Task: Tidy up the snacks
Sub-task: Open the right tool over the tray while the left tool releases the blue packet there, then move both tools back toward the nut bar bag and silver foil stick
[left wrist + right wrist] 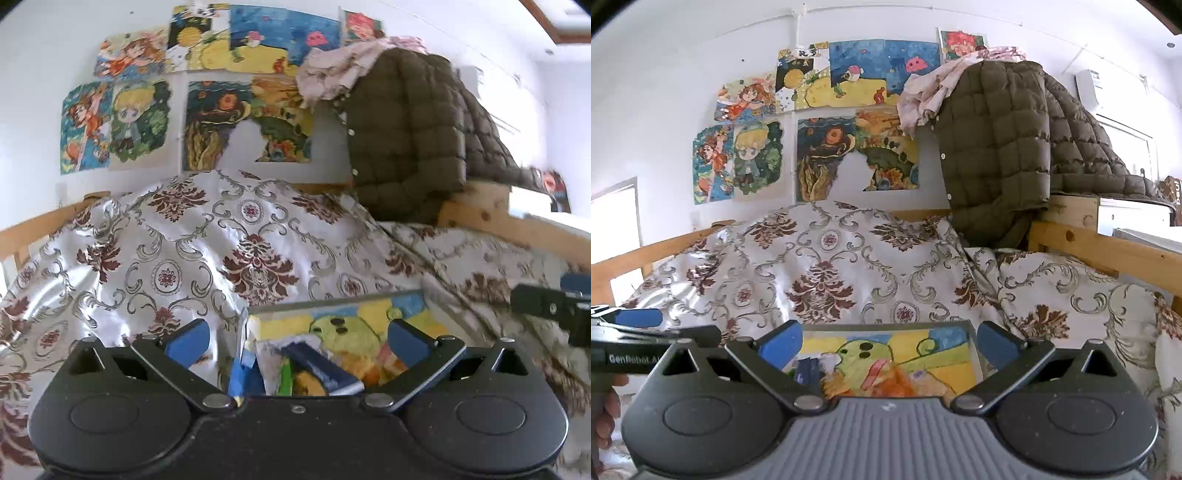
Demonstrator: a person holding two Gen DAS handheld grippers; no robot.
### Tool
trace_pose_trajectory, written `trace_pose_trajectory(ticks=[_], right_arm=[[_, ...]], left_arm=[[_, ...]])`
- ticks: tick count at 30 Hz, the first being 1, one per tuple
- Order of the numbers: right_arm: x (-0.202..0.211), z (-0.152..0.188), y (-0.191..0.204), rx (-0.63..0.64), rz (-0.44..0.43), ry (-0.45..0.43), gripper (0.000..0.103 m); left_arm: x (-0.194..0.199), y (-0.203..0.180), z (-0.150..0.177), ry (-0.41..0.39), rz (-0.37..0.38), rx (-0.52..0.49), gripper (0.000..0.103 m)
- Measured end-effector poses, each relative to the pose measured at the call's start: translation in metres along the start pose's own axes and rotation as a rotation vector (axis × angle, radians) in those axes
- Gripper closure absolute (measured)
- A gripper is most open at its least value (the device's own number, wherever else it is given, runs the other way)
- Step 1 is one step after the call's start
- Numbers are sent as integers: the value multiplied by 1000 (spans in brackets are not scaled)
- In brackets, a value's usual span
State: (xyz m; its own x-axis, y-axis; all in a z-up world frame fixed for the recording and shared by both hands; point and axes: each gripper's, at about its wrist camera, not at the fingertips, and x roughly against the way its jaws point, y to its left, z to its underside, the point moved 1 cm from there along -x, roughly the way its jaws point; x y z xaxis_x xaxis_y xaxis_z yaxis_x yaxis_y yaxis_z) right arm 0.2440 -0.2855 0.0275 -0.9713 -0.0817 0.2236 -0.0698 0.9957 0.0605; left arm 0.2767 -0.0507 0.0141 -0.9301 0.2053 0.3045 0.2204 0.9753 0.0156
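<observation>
Only the left wrist view shows the snacks [314,369] heaped in the painted tray [406,317] on the bed [184,258]. Left gripper [297,341] and right gripper [888,343] fingers spread wide, holding nothing.

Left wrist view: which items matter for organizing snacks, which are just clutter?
Job:
- snack packets
- painted tray
- left hand-held gripper, open
- right hand-held gripper, open

Clutter:
- quilt
- jacket
- wall drawings

The snack wrappers [317,369] in the tray [332,299] are partly hidden.
</observation>
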Motion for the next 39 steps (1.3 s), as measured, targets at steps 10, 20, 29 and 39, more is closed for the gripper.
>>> trace_pose_trajectory(ticks=[10,20,29,39], right_arm=[[53,19,12,15,-29,38,0],[84,40,27,69,-50,106,0],[94,62,41,91,-81,225,0],[88,74,48,117,-98,277,0]], left_arm=[[60,11,33,87,-40,-69,1],[107,23,57,189,-64,-6,1],[114,20,68,269,-82,4,1],[102,17,77,342,-70,-6,1]])
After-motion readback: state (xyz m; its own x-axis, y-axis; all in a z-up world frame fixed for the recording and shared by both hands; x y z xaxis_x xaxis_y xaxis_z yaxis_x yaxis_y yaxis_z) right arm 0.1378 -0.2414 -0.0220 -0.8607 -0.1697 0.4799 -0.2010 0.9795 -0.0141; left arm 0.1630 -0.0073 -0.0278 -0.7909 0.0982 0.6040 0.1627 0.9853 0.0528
